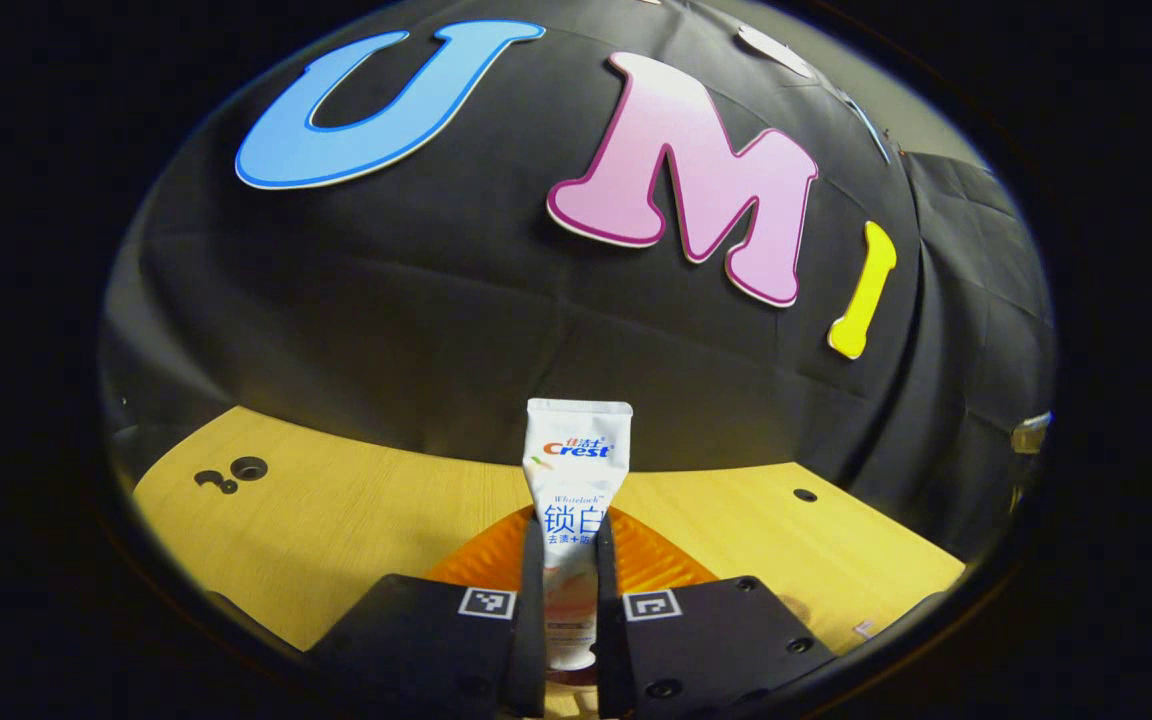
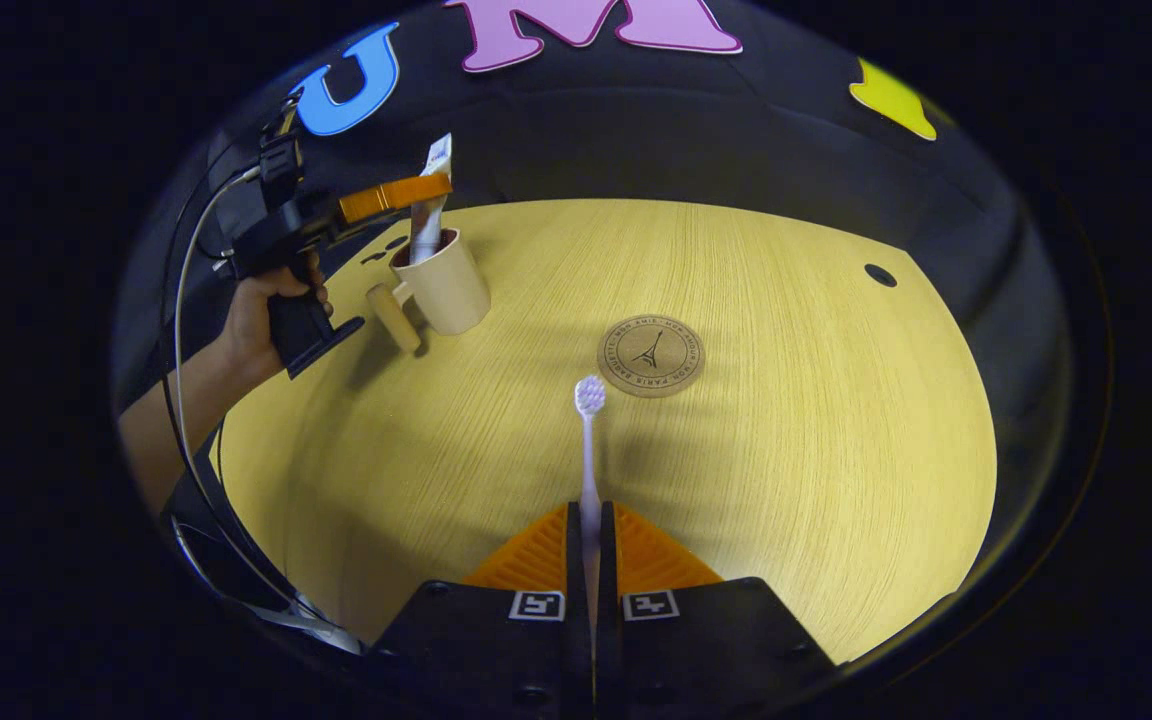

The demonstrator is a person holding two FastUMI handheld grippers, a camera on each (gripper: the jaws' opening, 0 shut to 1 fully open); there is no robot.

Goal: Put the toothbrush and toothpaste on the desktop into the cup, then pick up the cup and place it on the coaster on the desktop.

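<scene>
Toothpaste (image 1: pixel 576 470) clamped upright between the two fingers of the left tool (image 1: pixel 570 590), crimped end up, cap end down near the bottom of the left gripper view. Seen from the right gripper view, same tube (image 2: pixel 429 215) standing with its lower end inside the cup (image 2: pixel 444 283), upper end poking out above the rim, left tool (image 2: pixel 406 190) gripping it just above the cup's mouth. Cup sitting on the wooden surface (image 2: pixel 786 420) toward the far left, handle (image 2: pixel 392 316) sticking out on its left side, tilted. A hand (image 2: pixel 261 315) wrapped round the left tool's grip, bare forearm running down toward the edge, a cable looping beside it. Toothbrush (image 2: pixel 588 450) pinched by the handle in the right tool (image 2: pixel 591 545), fingers pressed together on it, bristle head pointing forward and away, held above the surface near the middle. Coaster (image 2: pixel 650 355) lying flat on the surface just beyond and right of the brush head, round, brown, with a small tower emblem at its centre; well apart from the cup, nothing standing on it. A small dark hole (image 2: pixel 879 274) in the surface at far right, more holes (image 1: pixel 236 472) at far left in the left gripper view. Black cloth wall (image 1: pixel 416 300) hanging behind the surface.
</scene>
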